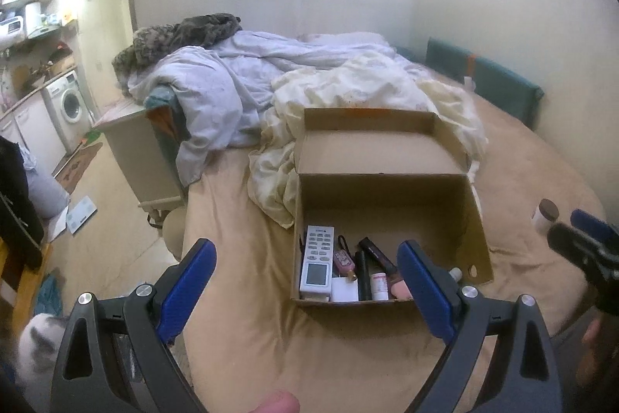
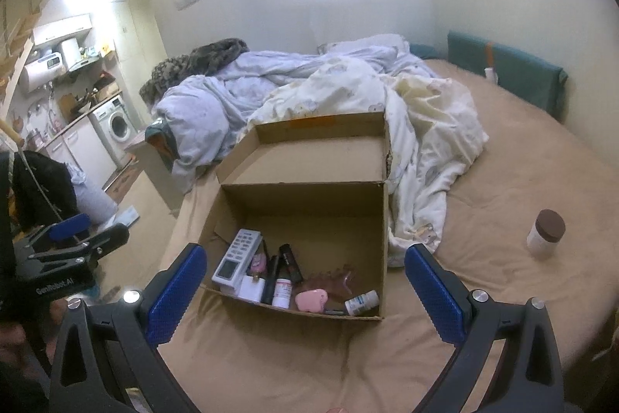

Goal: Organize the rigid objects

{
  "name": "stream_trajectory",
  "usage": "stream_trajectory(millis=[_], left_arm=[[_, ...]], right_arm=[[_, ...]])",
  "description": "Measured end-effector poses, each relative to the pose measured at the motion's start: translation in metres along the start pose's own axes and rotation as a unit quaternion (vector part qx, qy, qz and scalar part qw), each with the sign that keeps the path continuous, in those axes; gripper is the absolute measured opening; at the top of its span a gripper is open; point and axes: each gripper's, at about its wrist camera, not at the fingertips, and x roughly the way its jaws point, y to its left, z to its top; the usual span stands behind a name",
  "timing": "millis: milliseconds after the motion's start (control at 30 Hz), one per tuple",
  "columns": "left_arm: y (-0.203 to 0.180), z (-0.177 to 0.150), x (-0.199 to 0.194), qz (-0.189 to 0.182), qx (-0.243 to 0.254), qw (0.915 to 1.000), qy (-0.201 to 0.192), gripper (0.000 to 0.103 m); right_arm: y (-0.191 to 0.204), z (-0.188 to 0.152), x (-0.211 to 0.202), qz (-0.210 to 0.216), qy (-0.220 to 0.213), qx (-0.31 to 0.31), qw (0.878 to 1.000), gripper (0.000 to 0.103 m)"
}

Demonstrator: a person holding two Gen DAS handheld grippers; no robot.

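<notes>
An open cardboard box (image 1: 387,192) (image 2: 305,208) sits on the tan bed, its lid folded back. Inside lie a white remote (image 1: 316,263) (image 2: 236,257), dark tubes (image 2: 290,263), a pink case (image 2: 311,300), a small white bottle (image 2: 361,302) and other small items. A white jar with a brown lid (image 2: 545,232) (image 1: 544,215) stands on the bed, right of the box. My left gripper (image 1: 307,291) is open and empty before the box's near wall. My right gripper (image 2: 305,295) is open and empty over the box's near edge; in the left wrist view it shows at the right (image 1: 588,242).
Rumpled white and pale blue bedding (image 1: 348,91) (image 2: 348,95) is heaped behind the box. A teal headboard cushion (image 2: 506,72) lines the right wall. A kitchen counter with a washing machine (image 1: 69,103) (image 2: 116,122) stands far left, beyond a white cabinet (image 1: 143,157) and floor clutter.
</notes>
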Motion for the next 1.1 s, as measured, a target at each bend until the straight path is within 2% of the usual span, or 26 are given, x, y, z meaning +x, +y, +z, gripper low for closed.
stream_trajectory(millis=[100,167,200,300,433,533,700,1100], left_arm=[[0.001,-0.010,0.004,0.004,-0.004,1.0000,-0.003,0.094],[0.002,-0.017,0.009,0.009,-0.007,0.9999,0.003,0.094],[0.002,-0.018,0.011,0.010,-0.008,0.9999,0.007,0.094],[0.005,-0.017,0.013,0.015,-0.015,0.9998,0.002,0.094],[0.007,-0.018,0.019,0.022,-0.017,0.9996,0.009,0.094],[0.006,-0.019,0.021,0.021,-0.015,0.9996,0.015,0.102],[0.004,-0.019,0.018,0.011,-0.012,0.9998,0.009,0.102],[0.003,-0.019,0.018,0.013,-0.009,0.9998,0.012,0.102]], right_arm=[[0.001,-0.015,0.002,-0.014,-0.015,-0.002,1.000,0.103],[0.001,-0.023,0.009,-0.020,-0.003,0.002,1.000,0.103],[0.001,-0.024,0.015,-0.024,0.010,-0.001,1.000,0.103],[0.001,-0.022,0.017,-0.031,0.004,-0.005,0.999,0.103],[-0.003,-0.024,0.025,-0.032,0.023,0.007,0.999,0.103],[-0.003,-0.025,0.023,-0.037,0.019,0.007,0.999,0.103],[-0.002,-0.024,0.023,-0.041,0.018,0.004,0.999,0.103],[-0.002,-0.024,0.022,-0.041,0.019,0.003,0.999,0.103]])
